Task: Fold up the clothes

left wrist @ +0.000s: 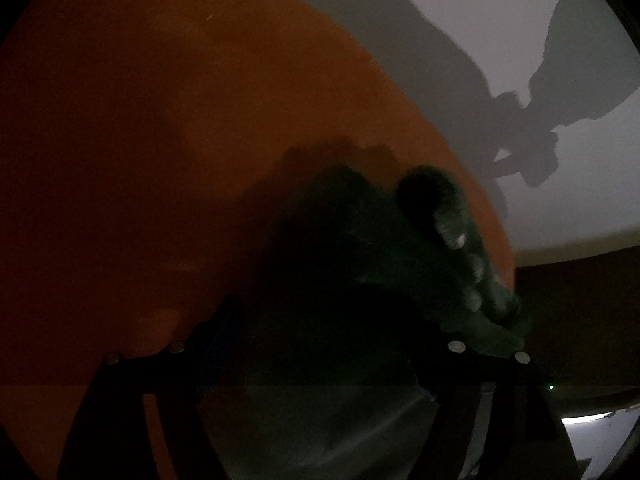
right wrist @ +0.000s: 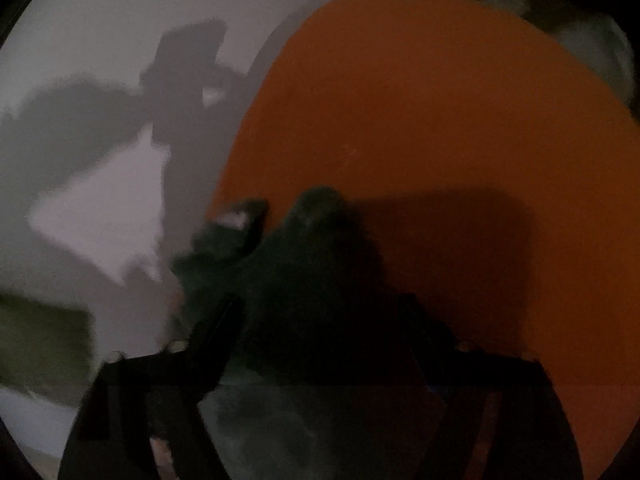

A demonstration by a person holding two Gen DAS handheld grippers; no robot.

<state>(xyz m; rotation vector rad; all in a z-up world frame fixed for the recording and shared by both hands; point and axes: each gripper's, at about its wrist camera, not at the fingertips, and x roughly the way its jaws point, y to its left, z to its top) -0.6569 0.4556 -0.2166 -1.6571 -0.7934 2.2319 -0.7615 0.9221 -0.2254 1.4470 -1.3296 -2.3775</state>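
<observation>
The scene is dim. A dark green fleecy garment [left wrist: 360,264] is bunched up close to the left wrist camera, with pale buttons [left wrist: 460,240] along one edge. It hangs above an orange mat [left wrist: 160,120] and casts a shadow on it. My left gripper [left wrist: 324,332] holds this cloth between its dark fingers [left wrist: 220,340]. In the right wrist view the same garment [right wrist: 304,264] fills the gap of my right gripper [right wrist: 324,320], which is shut on it, over the orange mat [right wrist: 440,100]. The fingertips are largely hidden by cloth.
A pale grey surface [left wrist: 500,20] borders the mat and carries shadows of arms and grippers [left wrist: 520,136]. In the right wrist view an olive-green object [right wrist: 40,328] lies at the left edge, and pale items [right wrist: 600,48] sit past the mat's far corner.
</observation>
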